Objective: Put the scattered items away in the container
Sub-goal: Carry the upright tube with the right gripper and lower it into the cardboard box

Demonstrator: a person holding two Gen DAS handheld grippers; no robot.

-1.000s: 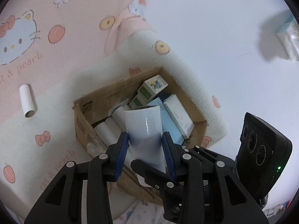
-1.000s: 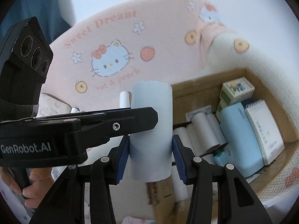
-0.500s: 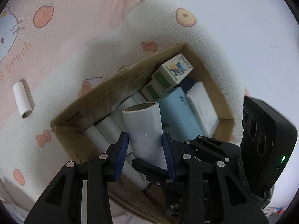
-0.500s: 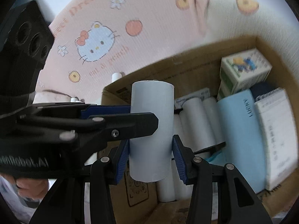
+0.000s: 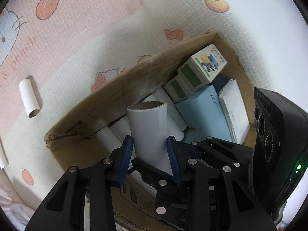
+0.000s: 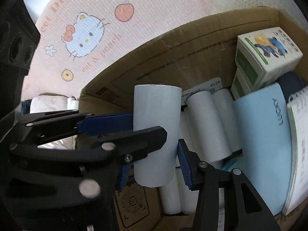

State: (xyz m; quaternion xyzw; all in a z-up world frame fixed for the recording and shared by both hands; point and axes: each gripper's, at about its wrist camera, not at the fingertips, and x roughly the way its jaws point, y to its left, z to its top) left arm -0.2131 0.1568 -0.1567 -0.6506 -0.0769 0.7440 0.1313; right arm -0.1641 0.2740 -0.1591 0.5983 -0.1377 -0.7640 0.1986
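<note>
Both grippers grip one pale blue-white paper roll, which also shows in the right wrist view. My left gripper is shut on it from one side and my right gripper is shut on it crosswise. The roll hangs over the near-left part of the open cardboard box, above several white rolls lying inside. The box also holds a light blue pack, a spiral notepad and green-and-white cartons.
The box sits on a pink and white Hello Kitty blanket. A small white tube lies on the blanket left of the box, with another at the far left edge. More small tubes show beyond the box's left corner.
Both grippers have moved the roll closer and lower, from in front of the box to over its near-left part. The box now fills more of both views.
</note>
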